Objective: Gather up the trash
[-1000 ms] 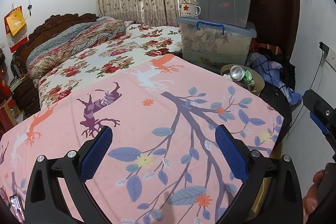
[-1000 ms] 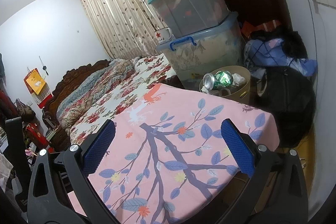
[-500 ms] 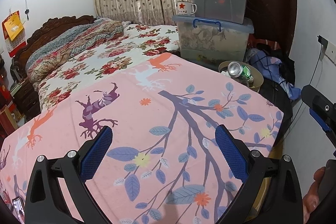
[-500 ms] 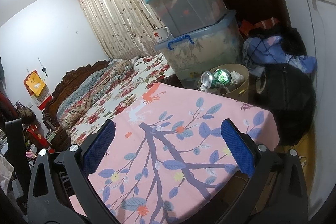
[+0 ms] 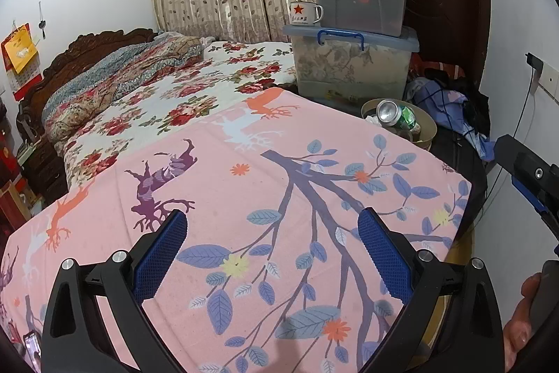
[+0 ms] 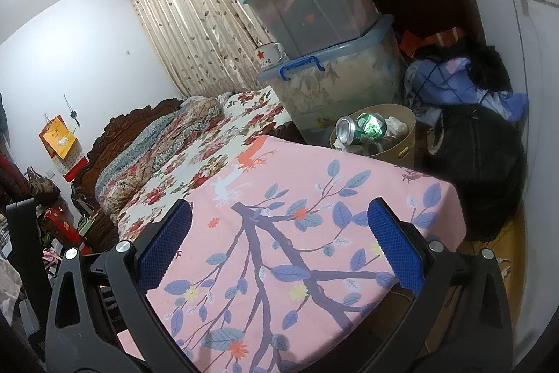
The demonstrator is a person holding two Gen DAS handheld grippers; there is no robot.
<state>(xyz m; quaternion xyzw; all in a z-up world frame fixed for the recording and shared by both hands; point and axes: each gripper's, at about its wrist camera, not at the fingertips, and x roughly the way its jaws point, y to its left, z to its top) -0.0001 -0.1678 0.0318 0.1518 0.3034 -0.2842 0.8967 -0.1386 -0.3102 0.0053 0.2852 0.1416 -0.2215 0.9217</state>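
Left wrist view — left claw (image 5: pixel 272 250) gaping above pink blanket (image 5: pixel 279 191), right claw (image 6: pixel 283 240) likewise wide, empty.

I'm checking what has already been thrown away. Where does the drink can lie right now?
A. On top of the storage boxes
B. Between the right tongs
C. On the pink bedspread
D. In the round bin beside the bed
D: the can lies on its side on top of the rubbish in the round bin, past the corner of the pink bedspread.
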